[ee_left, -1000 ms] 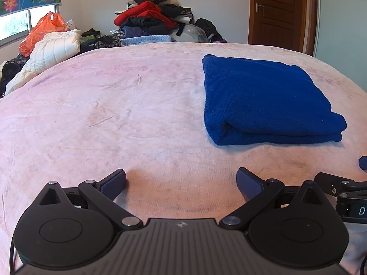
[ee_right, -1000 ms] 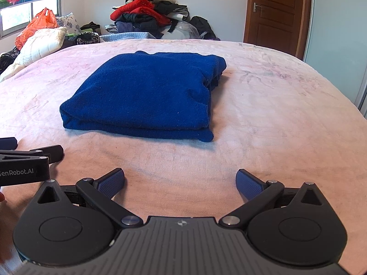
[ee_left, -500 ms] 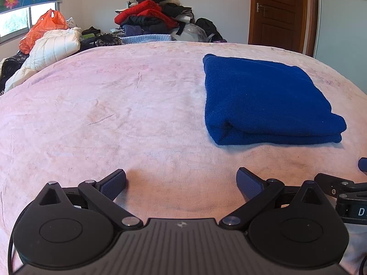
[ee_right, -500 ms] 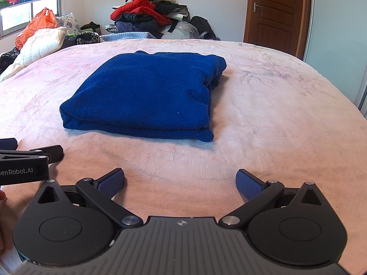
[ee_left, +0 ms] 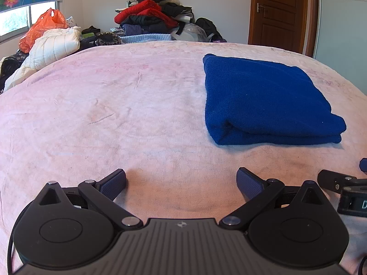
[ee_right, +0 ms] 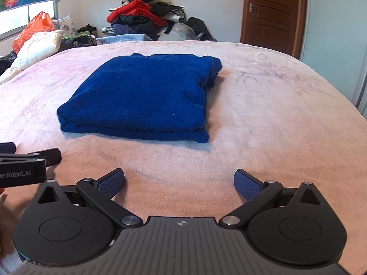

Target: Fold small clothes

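A blue garment point(ee_left: 263, 96) lies folded into a thick rectangle on the pink bedspread point(ee_left: 114, 105). In the right wrist view the garment point(ee_right: 146, 96) sits ahead and slightly left, with its folded edge facing me. My left gripper point(ee_left: 181, 181) is open and empty, low over the bed, with the garment ahead to its right. My right gripper point(ee_right: 179, 181) is open and empty, a short way in front of the garment's near edge. Each gripper shows at the edge of the other's view.
A heap of red and dark clothes point(ee_left: 151, 20) is piled past the far end of the bed. A white quilted jacket point(ee_left: 50, 48) and an orange plastic bag point(ee_left: 43, 27) lie at the far left by the window. A brown door point(ee_left: 282, 11) stands at the back right.
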